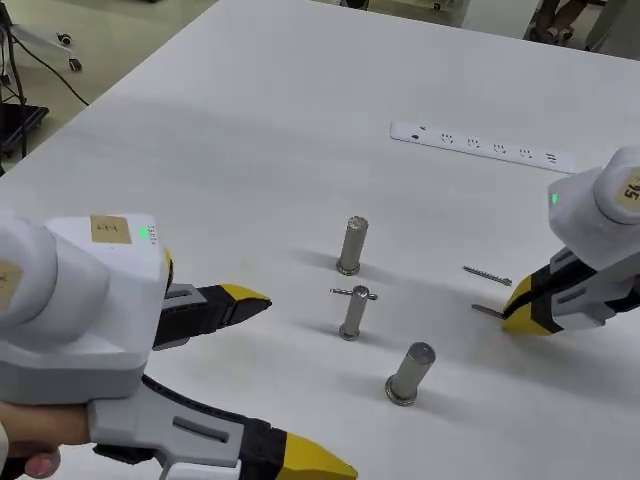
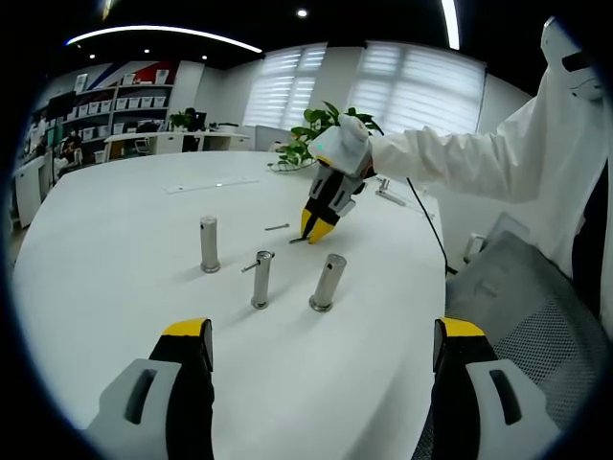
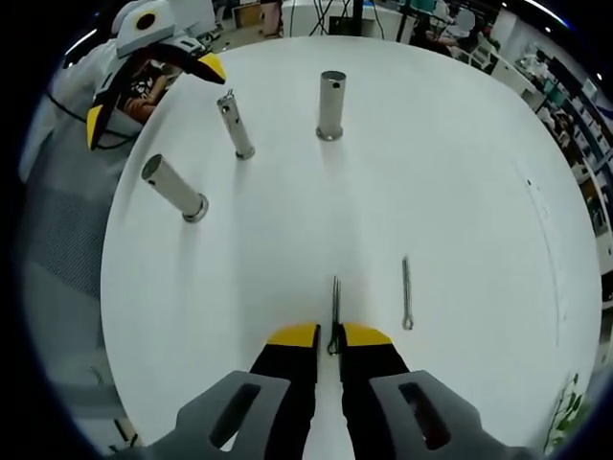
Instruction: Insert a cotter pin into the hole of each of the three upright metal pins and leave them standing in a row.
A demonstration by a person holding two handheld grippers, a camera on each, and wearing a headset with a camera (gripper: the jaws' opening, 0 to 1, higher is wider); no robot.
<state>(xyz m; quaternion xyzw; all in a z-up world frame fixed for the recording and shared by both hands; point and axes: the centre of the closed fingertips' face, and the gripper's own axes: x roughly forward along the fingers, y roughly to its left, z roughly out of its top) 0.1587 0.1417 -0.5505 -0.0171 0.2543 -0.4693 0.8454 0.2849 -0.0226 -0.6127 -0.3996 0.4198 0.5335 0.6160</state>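
Note:
Three upright metal pins stand in a row on the white table: the far pin, the middle pin with a cotter pin through its hole, and the near pin. My right gripper is shut on a cotter pin low over the table, right of the row. A loose cotter pin lies just beyond it, also seen as the loose cotter pin. My left gripper stands open and empty, left of the row; its yellow fingertips point toward the middle pin.
A white power strip lies at the back of the table. A person's white sleeve reaches in behind the right gripper. The table edge runs at the far left, with floor and a cart wheel beyond it.

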